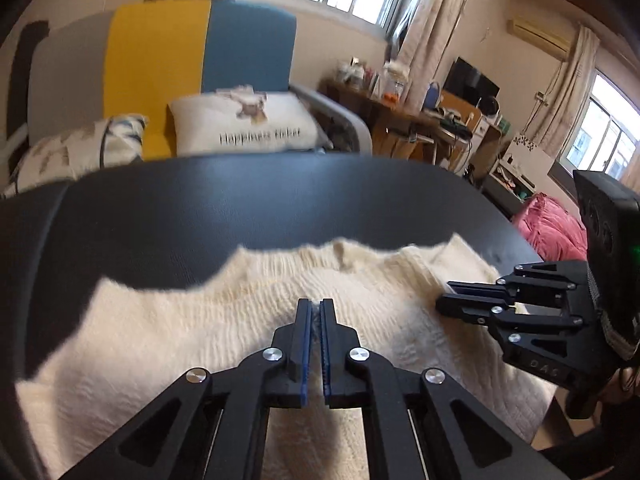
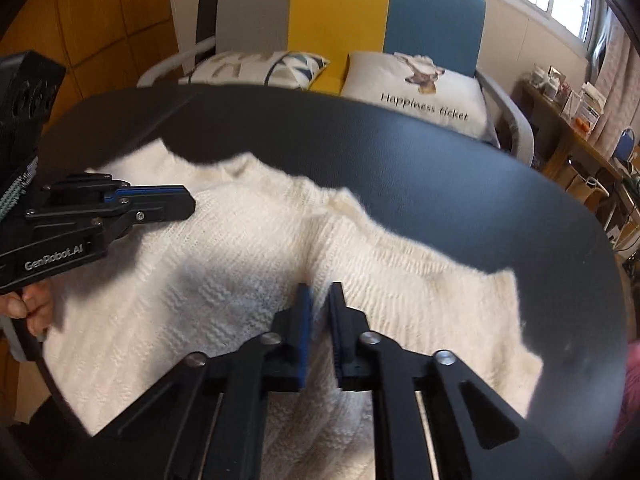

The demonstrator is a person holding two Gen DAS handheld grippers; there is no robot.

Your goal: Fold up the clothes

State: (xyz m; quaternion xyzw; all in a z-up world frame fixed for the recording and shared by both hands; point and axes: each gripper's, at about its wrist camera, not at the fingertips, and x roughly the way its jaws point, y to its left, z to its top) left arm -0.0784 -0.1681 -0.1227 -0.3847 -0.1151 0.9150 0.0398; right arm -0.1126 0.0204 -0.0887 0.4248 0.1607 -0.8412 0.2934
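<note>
A cream-white ribbed knit sweater [image 1: 240, 344] lies spread on a round black leather-look tabletop [image 1: 240, 208], covering the near part of it; the far arc of the tabletop is bare. The sweater's far edge is uneven, with a small raised fold [image 2: 348, 208] near its middle.

Left gripper [image 1: 316, 308], black with blue pads: jaws drawn together, a thin pinch of the sweater's knit showing in the narrow slit between the pads. It points down at the sweater's middle area.

Right gripper [image 2: 320, 292], same build: jaws together on a ridge of the sweater's fabric, which rises between the pads. In the left wrist view it [image 1: 452, 300] enters from the right, over the right portion of the sweater, its fingers closed. In the right wrist view the left gripper [image 2: 188, 200] reaches in from the left over the sweater, and the fingers of the person's hand [image 2: 28, 304] are visible on its handle.

Beyond the tabletop stands a sofa with grey, yellow and blue back panels [image 2: 340, 12]. On its seat rest a white cushion printed with a deer and the words "Happiness ticket" [image 2: 416, 92] and a patterned blue-and-white cushion [image 2: 256, 66]. To the right of the tabletop lies a pink blanket [image 1: 552, 224].
</note>
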